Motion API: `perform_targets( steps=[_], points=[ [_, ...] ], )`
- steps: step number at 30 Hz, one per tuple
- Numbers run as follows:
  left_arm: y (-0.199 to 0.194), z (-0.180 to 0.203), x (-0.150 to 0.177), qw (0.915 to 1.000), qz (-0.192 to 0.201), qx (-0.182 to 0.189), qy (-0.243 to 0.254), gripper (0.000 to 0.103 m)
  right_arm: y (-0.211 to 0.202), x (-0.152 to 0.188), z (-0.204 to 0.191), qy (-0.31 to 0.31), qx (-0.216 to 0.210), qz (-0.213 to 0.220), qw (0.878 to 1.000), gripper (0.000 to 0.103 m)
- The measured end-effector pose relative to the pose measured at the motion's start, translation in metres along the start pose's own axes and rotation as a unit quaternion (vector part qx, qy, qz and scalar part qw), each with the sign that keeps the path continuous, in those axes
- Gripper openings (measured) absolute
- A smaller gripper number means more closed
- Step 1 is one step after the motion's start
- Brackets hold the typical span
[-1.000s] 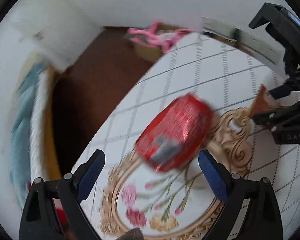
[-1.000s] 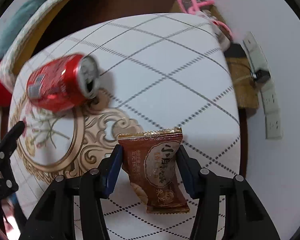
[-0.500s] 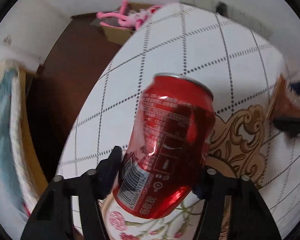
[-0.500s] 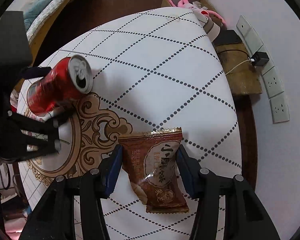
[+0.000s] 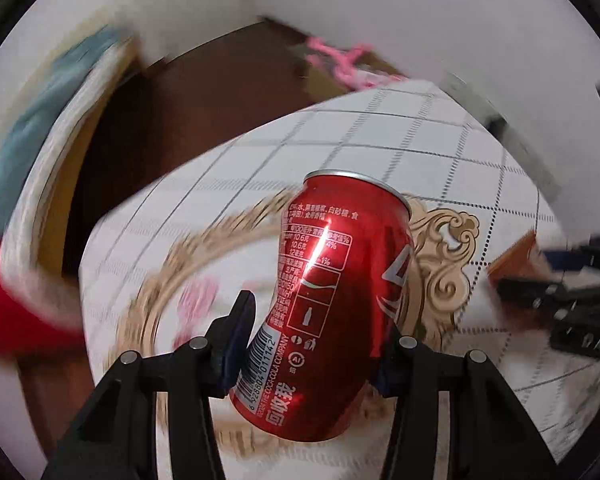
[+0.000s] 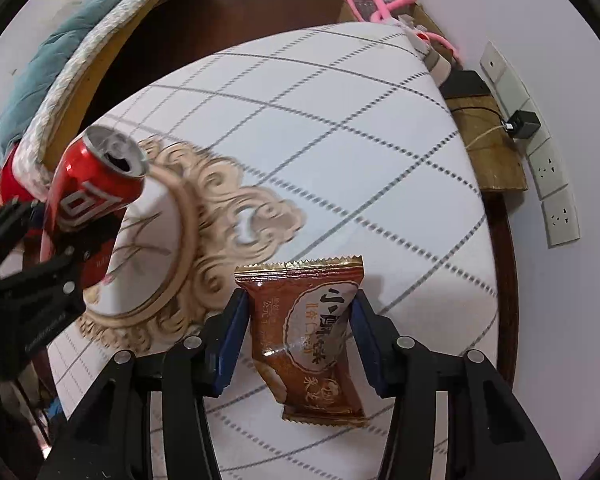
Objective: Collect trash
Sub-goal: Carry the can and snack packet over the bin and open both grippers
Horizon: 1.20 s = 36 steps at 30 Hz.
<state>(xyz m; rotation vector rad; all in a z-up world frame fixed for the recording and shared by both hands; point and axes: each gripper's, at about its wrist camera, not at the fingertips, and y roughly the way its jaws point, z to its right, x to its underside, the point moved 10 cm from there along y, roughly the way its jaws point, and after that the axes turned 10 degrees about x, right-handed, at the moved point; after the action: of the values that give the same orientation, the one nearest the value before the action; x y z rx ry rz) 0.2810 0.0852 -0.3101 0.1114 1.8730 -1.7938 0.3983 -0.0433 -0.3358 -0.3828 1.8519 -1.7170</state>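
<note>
A dented red cola can (image 5: 332, 300) sits between the blue pads of my left gripper (image 5: 320, 332), whose jaws are closing on its sides. In the right wrist view the can (image 6: 96, 184) is held tilted above the table's left part, its opened top facing up. My right gripper (image 6: 300, 308) is closing on a brown snack wrapper (image 6: 312, 340), its pads pressing on both long edges. The wrapper hangs just above the white checked tablecloth (image 6: 340, 120). The right gripper and wrapper show only as a blur at the right edge of the left wrist view.
The round table has a gold ornament ring (image 6: 220, 216) on its cloth. A bed with a teal blanket (image 6: 60, 40) stands beyond the left edge. At the far end lies a pink toy (image 6: 384, 4) on a carton. A wooden stand (image 6: 488, 152) and wall sockets (image 6: 552, 176) are on the right.
The can lay on its side between open left jaws; the left gripper has shut on it, lifted it and rolled. The right gripper keeps the wrapper and has shifted slightly.
</note>
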Motion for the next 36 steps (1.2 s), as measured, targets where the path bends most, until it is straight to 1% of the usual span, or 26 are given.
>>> perform_targets(
  steps=[1, 2, 3, 6, 8, 9, 11, 15, 19, 22, 24, 27, 29, 31, 32, 34, 36],
  points=[
    [-0.009, -0.004, 0.012, 0.9996, 0.003, 0.002, -0.030, 0.046, -0.004, 0.005, -0.006, -0.004, -0.002, 0.003, 1.000, 0.051],
    [-0.015, -0.010, 0.019, 0.9986, 0.007, 0.002, -0.052, 0.046, -0.009, 0.010, -0.015, -0.011, -0.007, 0.006, 1.000, 0.049],
    [-0.023, -0.017, 0.030, 0.9974, 0.010, -0.003, -0.071, 0.046, -0.014, 0.016, -0.024, -0.016, -0.013, 0.009, 1.000, 0.035],
    [-0.043, -0.034, 0.059, 0.9951, 0.013, -0.026, -0.094, 0.046, -0.029, 0.033, -0.051, -0.025, -0.035, 0.015, 0.999, 0.035],
    [-0.055, -0.046, 0.078, 0.9927, 0.015, -0.029, -0.116, 0.046, -0.037, 0.046, -0.068, -0.035, -0.040, 0.021, 0.998, 0.035],
    [-0.064, -0.054, 0.088, 0.9914, 0.017, -0.037, -0.124, 0.046, -0.042, 0.052, -0.078, -0.039, -0.047, 0.026, 0.998, 0.035],
    [-0.079, -0.073, 0.099, 0.9882, 0.026, -0.047, -0.144, 0.046, -0.051, 0.062, -0.095, -0.043, -0.062, 0.029, 0.997, 0.035],
    [-0.120, -0.112, 0.130, 0.9774, 0.052, -0.058, -0.196, 0.046, -0.080, 0.079, -0.135, -0.064, -0.086, 0.043, 0.993, 0.035],
    [-0.168, -0.158, 0.158, 0.9661, 0.082, -0.090, -0.228, 0.046, -0.114, 0.088, -0.183, -0.096, -0.107, 0.061, 0.988, 0.035],
    [-0.198, -0.193, 0.180, 0.9573, 0.096, -0.111, -0.249, 0.046, -0.143, 0.093, -0.231, -0.124, -0.129, 0.077, 0.981, 0.035],
    [-0.218, -0.220, 0.199, 0.9503, 0.101, -0.127, -0.266, 0.046, -0.160, 0.097, -0.273, -0.149, -0.145, 0.087, 0.974, 0.035],
    [-0.238, -0.258, 0.229, 0.9398, 0.103, -0.150, -0.289, 0.046, -0.174, 0.108, -0.328, -0.182, -0.162, 0.092, 0.965, 0.035],
    [-0.243, -0.282, 0.249, 0.9333, 0.098, -0.159, -0.307, 0.046, -0.178, 0.119, -0.372, -0.211, -0.169, 0.092, 0.958, 0.035],
    [-0.241, -0.306, 0.271, 0.9262, 0.088, -0.163, -0.328, 0.046, -0.176, 0.129, -0.407, -0.233, -0.172, 0.086, 0.953, 0.035],
    [-0.238, -0.315, 0.279, 0.9244, 0.081, -0.163, -0.335, 0.046, -0.171, 0.136, -0.427, -0.244, -0.173, 0.080, 0.951, 0.035],
    [-0.225, -0.337, 0.302, 0.9184, 0.063, -0.165, -0.354, 0.046, -0.159, 0.148, -0.459, -0.260, -0.173, 0.066, 0.948, 0.035],
    [-0.208, -0.358, 0.322, 0.9147, 0.039, -0.161, -0.369, 0.046, -0.142, 0.160, -0.489, -0.277, -0.166, 0.051, 0.945, 0.035]
  ],
)
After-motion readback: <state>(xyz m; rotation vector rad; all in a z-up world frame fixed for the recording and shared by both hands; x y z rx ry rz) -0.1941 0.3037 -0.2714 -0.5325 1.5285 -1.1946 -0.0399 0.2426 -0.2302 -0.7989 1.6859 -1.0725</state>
